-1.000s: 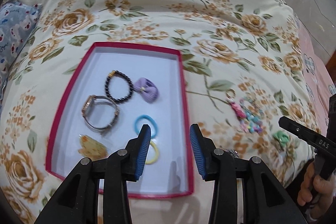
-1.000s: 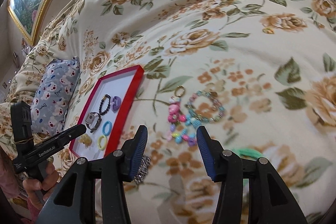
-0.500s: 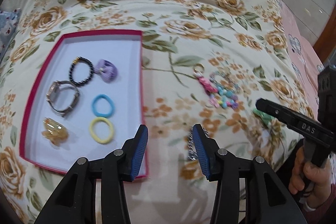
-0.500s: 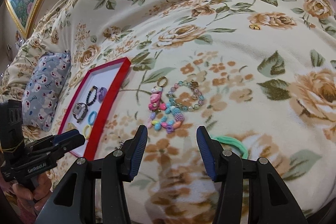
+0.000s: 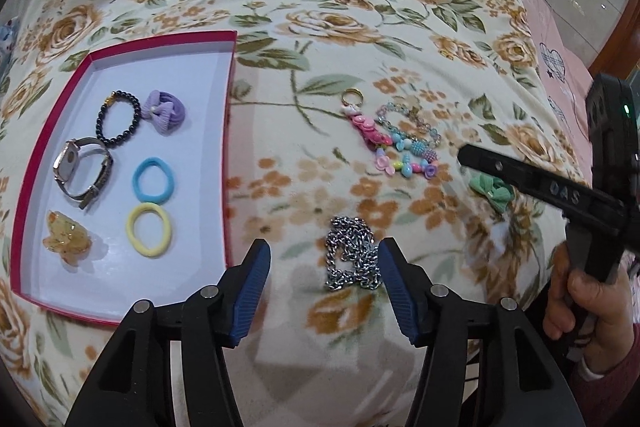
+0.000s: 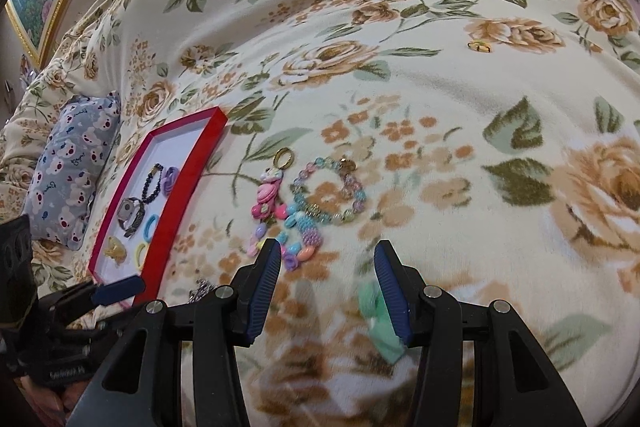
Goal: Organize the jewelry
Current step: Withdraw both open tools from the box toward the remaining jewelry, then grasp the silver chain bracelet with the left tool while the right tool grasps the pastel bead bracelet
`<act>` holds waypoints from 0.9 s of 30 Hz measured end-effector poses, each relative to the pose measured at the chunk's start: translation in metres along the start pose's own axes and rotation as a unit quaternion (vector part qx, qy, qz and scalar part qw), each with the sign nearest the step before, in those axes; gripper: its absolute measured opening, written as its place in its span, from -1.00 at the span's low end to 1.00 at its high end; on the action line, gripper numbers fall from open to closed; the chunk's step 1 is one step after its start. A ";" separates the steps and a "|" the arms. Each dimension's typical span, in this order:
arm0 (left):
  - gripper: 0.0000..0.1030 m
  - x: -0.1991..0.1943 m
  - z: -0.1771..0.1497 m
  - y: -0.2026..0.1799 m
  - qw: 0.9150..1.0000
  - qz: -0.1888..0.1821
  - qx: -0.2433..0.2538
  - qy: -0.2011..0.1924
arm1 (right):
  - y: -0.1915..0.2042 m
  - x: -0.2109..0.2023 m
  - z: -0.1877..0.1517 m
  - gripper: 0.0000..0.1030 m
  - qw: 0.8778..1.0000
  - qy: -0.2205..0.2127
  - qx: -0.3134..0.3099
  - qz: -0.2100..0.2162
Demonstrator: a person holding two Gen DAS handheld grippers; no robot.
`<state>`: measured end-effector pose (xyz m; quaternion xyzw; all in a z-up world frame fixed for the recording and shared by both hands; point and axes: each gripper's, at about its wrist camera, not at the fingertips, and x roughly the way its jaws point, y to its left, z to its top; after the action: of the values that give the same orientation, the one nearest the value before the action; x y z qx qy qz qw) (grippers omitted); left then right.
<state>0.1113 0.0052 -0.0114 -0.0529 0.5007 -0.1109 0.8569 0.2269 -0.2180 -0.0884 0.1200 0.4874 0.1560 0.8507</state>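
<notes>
I am holding the left tongs (image 5: 324, 287) low in the frame over the floral bedspread (image 5: 320, 7), their jaws just having been widening and standing apart, with the silver chain (image 5: 352, 255) lying between the blue pads, close to the right one and not gripped. The red tray (image 5: 230, 155) is sitting at left, carrying a watch (image 5: 80, 167) and hair ties. My right tongs (image 6: 326, 287) are hanging apart too, empty, beside a green bow (image 6: 376, 315) and below the bead bracelet (image 6: 328, 191).
</notes>
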 end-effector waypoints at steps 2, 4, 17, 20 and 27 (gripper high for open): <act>0.13 0.004 -0.001 -0.001 1.000 -0.001 0.002 0.004 | -0.002 0.004 0.006 -0.02 1.000 -0.001 -0.003 -0.005; 0.13 0.010 -0.002 -0.005 1.000 -0.002 0.009 0.010 | -0.003 0.008 0.011 -0.02 1.000 -0.002 -0.006 -0.011; -0.73 0.050 0.001 -0.025 0.998 0.007 0.056 0.027 | -0.007 0.052 0.030 -0.05 0.998 0.021 -0.030 -0.051; -0.79 0.053 0.003 -0.023 0.998 0.001 0.056 0.025 | 0.003 0.059 0.028 -0.27 0.995 0.021 -0.066 -0.076; -0.83 0.043 0.011 -0.010 0.999 -0.016 0.027 0.013 | 0.005 0.054 0.026 -0.86 0.995 0.017 -0.071 -0.064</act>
<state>0.1405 -0.0150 -0.0404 -0.0362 0.5074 -0.1392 0.8496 0.2746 -0.1948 -0.1160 0.0250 0.4959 0.1375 0.8571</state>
